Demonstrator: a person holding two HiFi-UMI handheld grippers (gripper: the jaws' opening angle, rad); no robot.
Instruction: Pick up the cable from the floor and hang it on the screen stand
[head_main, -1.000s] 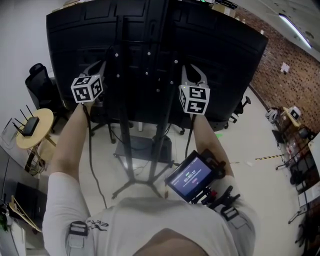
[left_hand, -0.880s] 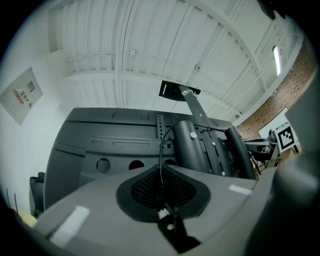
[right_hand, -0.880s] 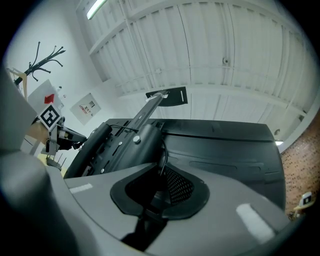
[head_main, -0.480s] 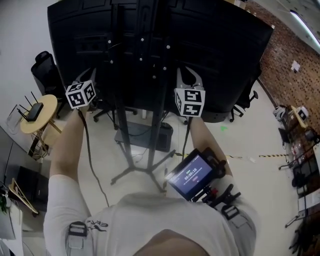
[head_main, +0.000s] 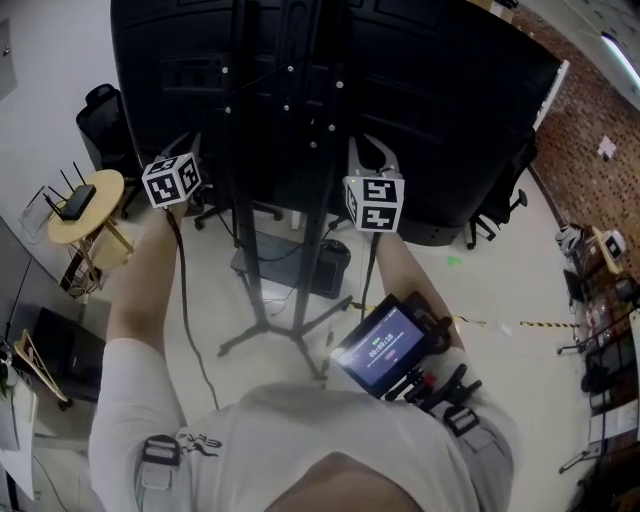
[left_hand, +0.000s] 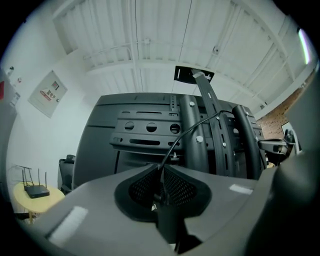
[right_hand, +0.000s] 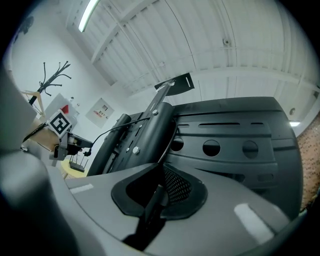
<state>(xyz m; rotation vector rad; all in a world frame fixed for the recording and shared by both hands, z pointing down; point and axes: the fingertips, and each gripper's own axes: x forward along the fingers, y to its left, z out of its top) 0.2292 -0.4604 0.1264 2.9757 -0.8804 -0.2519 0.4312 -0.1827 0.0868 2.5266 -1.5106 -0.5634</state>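
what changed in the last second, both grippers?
Both grippers came down a little behind the screen stand. Jaws of the left gripper have just been opening, those of the right gripper closing; the cable runs between each pair. Stayed: cable not dropped, stand in place.

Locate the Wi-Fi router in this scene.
Head view, far left: the router sits on a small round wooden table, beside a black office chair and left of the screen stand.
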